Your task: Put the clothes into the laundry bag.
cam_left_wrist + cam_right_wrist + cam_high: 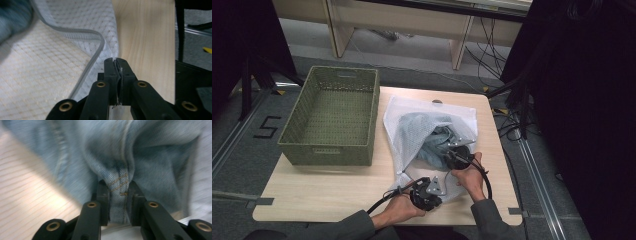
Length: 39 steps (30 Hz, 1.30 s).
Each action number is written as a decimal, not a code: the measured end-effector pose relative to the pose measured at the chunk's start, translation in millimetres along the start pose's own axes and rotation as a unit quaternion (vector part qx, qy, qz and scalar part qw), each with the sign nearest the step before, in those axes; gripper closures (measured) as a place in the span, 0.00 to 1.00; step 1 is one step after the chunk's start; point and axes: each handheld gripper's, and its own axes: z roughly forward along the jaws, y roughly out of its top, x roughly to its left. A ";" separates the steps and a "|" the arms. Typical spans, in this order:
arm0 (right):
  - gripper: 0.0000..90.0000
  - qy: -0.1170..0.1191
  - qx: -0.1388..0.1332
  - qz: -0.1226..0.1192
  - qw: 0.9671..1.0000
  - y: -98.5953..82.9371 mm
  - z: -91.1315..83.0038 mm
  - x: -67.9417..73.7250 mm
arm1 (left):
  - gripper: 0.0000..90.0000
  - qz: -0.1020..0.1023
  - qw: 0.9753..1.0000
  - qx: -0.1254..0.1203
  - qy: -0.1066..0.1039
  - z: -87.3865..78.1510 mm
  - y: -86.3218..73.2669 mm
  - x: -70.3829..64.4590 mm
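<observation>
gripping one mesh bag (50, 75) and one denim garment (120, 157), two claws clamp.

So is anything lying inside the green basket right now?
No, the green basket on the table shows just its bare woven floor in the high view.

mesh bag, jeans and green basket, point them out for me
mesh bag (409, 112): high view, on its white upper panel.
jeans (120, 152): right gripper view, on the seamed denim fold.
green basket (332, 150): high view, on its near wall.
</observation>
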 end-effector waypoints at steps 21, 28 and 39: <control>0.64 0.031 -0.050 0.037 0.998 15.0 -1.2 -24.5 | 0.85 0.009 1.000 -0.001 -0.012 -2.4 -1.4 -3.5; 0.45 0.065 -0.130 0.046 0.988 28.1 -52.4 -23.0 | 0.58 -0.013 0.999 -0.025 -0.027 -27.3 1.1 -7.9; 0.53 0.020 -0.149 0.025 0.988 32.0 -53.4 -43.4 | 0.43 -0.023 0.999 -0.022 0.000 -75.8 -11.3 -0.8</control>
